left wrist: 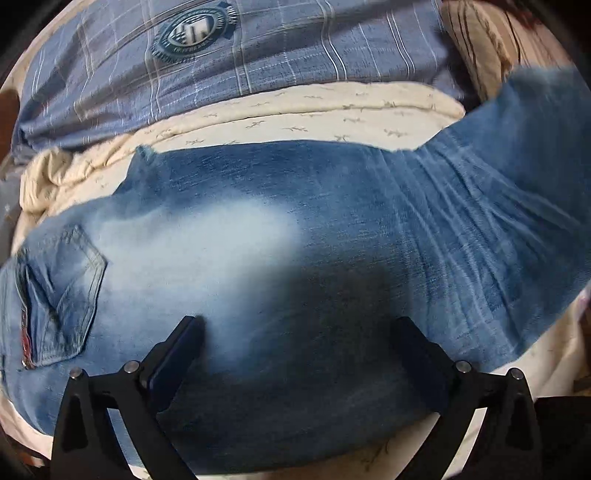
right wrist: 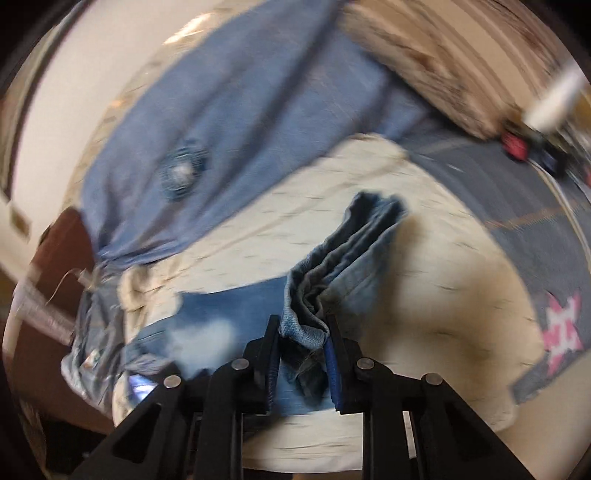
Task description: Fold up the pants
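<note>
Faded blue jeans [left wrist: 295,240] lie across a cream bedspread [left wrist: 332,110], back pocket [left wrist: 62,295] at the left, legs running up to the right. My left gripper [left wrist: 299,328] is open, its fingers wide apart and low over the seat and thigh of the jeans. In the right wrist view my right gripper [right wrist: 301,328] is shut on the bunched leg hems of the jeans [right wrist: 332,266] and holds them above the bedspread [right wrist: 424,295]. The view is motion-blurred.
A blue plaid pillow with a round emblem [left wrist: 192,33] lies beyond the jeans. A striped brown pillow [left wrist: 491,40] sits at the far right. A grey-blue blanket with a pink pattern [right wrist: 561,325] lies to the right. Dark brown floor [right wrist: 62,266] shows past the bed's left edge.
</note>
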`<action>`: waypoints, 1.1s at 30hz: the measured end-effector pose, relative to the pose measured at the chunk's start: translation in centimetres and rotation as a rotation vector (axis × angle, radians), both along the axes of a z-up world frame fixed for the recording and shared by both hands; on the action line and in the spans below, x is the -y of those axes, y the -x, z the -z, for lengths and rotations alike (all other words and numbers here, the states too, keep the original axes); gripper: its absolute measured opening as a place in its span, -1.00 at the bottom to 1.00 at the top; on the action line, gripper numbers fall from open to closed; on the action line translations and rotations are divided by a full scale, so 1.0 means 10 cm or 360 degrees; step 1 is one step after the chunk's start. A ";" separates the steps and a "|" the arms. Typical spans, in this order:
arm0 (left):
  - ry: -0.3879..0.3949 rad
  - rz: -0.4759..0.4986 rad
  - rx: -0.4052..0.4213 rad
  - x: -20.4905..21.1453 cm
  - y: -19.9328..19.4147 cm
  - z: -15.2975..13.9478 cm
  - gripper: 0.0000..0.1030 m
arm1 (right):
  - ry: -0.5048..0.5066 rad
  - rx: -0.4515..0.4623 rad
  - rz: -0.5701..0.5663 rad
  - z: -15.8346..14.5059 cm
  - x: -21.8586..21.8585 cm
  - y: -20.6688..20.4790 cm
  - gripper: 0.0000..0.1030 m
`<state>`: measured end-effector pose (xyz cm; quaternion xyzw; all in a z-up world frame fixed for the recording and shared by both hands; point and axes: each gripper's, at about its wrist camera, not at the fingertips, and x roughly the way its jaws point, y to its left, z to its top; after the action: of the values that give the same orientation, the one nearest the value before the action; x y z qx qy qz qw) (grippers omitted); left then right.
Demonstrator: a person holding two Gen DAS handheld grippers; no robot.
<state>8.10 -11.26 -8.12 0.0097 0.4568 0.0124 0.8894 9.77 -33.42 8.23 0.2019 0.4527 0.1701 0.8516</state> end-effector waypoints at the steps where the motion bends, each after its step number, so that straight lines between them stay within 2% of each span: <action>1: 0.0053 -0.0052 0.0033 -0.12 0.06 -0.06 0.99 | -0.0008 0.0021 -0.0040 -0.05 -0.16 0.02 -0.54; 4: 0.0211 -0.0186 0.0146 -0.53 0.34 -0.23 0.99 | -0.0039 0.0048 -0.0158 -0.09 -0.56 0.08 -0.54; 8: 0.0271 -0.0467 0.0307 -1.26 0.84 -0.41 0.99 | -0.0027 0.0034 -0.0319 0.05 -1.11 0.16 -0.54; 13: 0.0267 -0.0704 0.0348 -1.84 1.21 -0.44 0.99 | -0.0054 -0.0131 -0.0451 0.64 -1.62 0.19 -0.54; 15: 0.0297 -0.0737 0.0329 -1.95 1.26 -0.42 0.99 | -0.0112 -0.0251 -0.0506 1.01 -1.75 0.19 -0.42; 17: 0.0336 -0.0728 0.0318 -1.98 1.24 -0.43 0.99 | -0.0100 -0.0303 -0.0565 1.24 -1.82 0.19 -0.29; 19: 0.0412 -0.0681 0.0323 -1.95 1.21 -0.49 0.99 | -0.0250 -0.0261 -0.0567 1.19 -1.71 0.21 0.15; 20: 0.0487 -0.0639 0.0325 -1.92 1.17 -0.53 0.99 | -0.0353 -0.0244 -0.0586 1.09 -1.62 0.23 0.52; 21: 0.0546 -0.0603 0.0325 -1.90 1.15 -0.56 0.99 | -0.0374 -0.0218 -0.0586 1.00 -1.56 0.25 0.66; 24: 0.0763 -0.0479 0.0281 -1.75 0.99 -0.61 0.99 | -0.0429 -0.0083 -0.0487 0.79 -1.20 0.34 0.66; 26: 0.0917 -0.0361 0.0200 -1.59 0.85 -0.59 0.99 | -0.0488 -0.0030 -0.0357 0.74 -0.91 0.38 0.66; 29: 0.1041 -0.0205 0.0069 -1.29 0.66 -0.47 0.99 | -0.0531 0.0022 -0.0198 0.81 -0.55 0.44 0.66; 33: 0.1346 -0.0237 -0.0175 -1.15 0.49 -0.21 0.97 | -0.0697 -0.0052 -0.0071 1.05 -0.16 0.44 0.66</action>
<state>3.23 0.23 -6.06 -0.3880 0.4677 -0.1122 0.7862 5.39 -31.80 -2.30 0.3748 0.4231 0.2797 0.7761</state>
